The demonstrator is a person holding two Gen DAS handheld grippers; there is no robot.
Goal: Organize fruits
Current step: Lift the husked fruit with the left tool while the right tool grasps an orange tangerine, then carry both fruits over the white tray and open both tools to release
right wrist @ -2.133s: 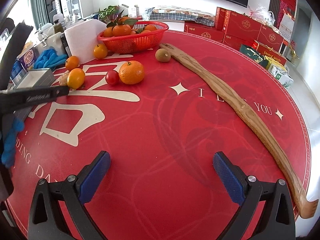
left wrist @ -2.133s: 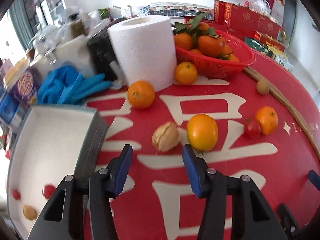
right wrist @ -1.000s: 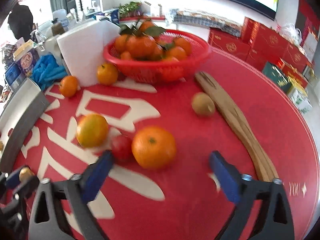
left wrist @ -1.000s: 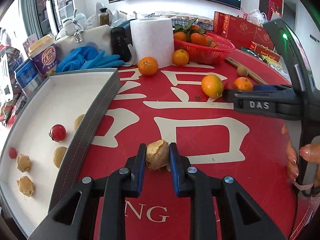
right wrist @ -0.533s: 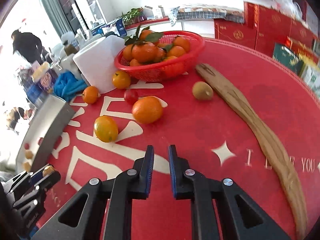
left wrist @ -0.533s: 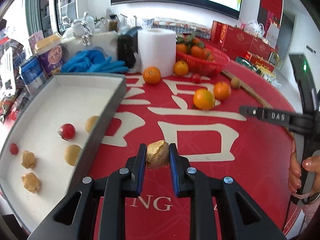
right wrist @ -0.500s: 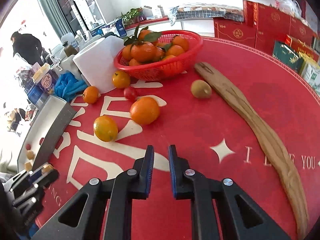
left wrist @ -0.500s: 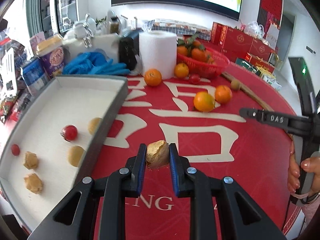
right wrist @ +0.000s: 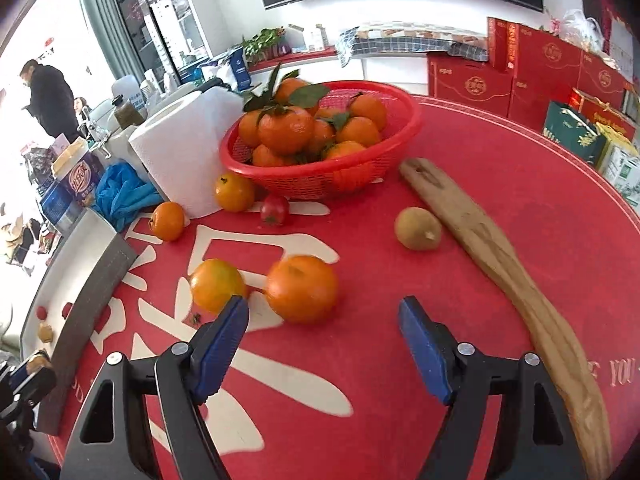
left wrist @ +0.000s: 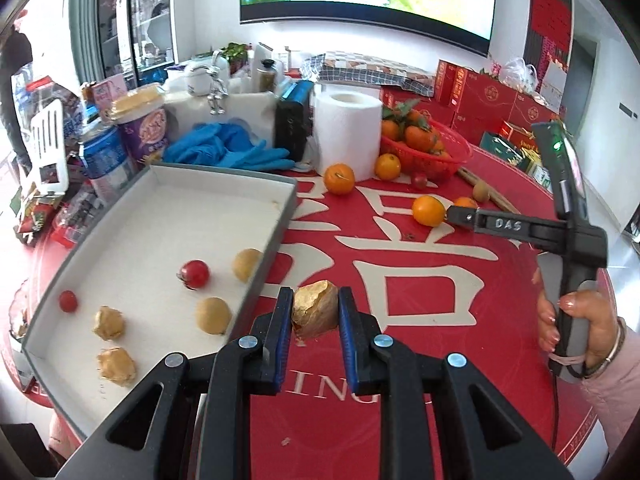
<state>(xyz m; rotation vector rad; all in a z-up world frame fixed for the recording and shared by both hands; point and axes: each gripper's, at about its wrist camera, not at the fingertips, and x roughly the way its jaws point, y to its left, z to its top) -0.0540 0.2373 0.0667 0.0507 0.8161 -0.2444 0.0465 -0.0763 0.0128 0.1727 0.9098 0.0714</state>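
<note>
My left gripper is shut on a tan wrinkled fruit, held in the air just right of the white tray's grey wall. Two cherry tomatoes and several tan fruits lie in the tray. In the right wrist view my right gripper has its jaws opening. A loose orange lies just ahead of the fingertips, with no pad pressing on it. A second orange sits by the left fingertip. The red basket of oranges stands behind.
A kiwi, a cherry tomato and two small oranges lie near the basket. A long wooden stick runs down the right. A paper roll, blue gloves and cans crowd the back left.
The left gripper has lifted the tan fruit and carried it left, to the tray's edge. The right gripper was shut half a second ago and now stands open, nearer the two loose oranges.
</note>
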